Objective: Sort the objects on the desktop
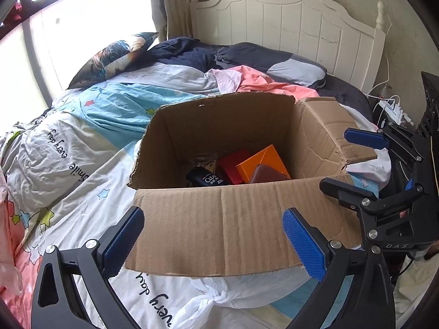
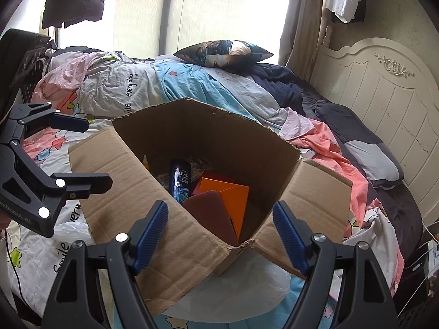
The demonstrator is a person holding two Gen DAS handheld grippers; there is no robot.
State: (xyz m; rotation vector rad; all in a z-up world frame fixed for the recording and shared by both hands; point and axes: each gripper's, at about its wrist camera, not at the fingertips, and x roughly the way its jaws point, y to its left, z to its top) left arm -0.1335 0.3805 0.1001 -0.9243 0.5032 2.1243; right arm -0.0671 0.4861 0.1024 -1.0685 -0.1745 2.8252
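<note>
Both grippers hang spread and empty over the open cardboard box (image 1: 219, 219) on the bed (image 1: 68, 148).

In the left wrist view we see our left gripper (image 1: 212, 238) with its blue pads wide apart at 6 o'clock, framing the box's near flap; our right gripper (image 1: 348, 161) sits at 3 o'clock, fingers parted, holding nothing. Inside the box lie a dark shampoo bottle (image 1: 207, 178), a red box (image 1: 233, 166), an orange box (image 1: 264, 163) and a brown wallet-like case (image 1: 267, 174), packed close together. A white plastic bag (image 1: 219, 298) lies under the box at 6 o'clock; the headboard (image 1: 288, 22) stands at 12 o'clock.
</note>
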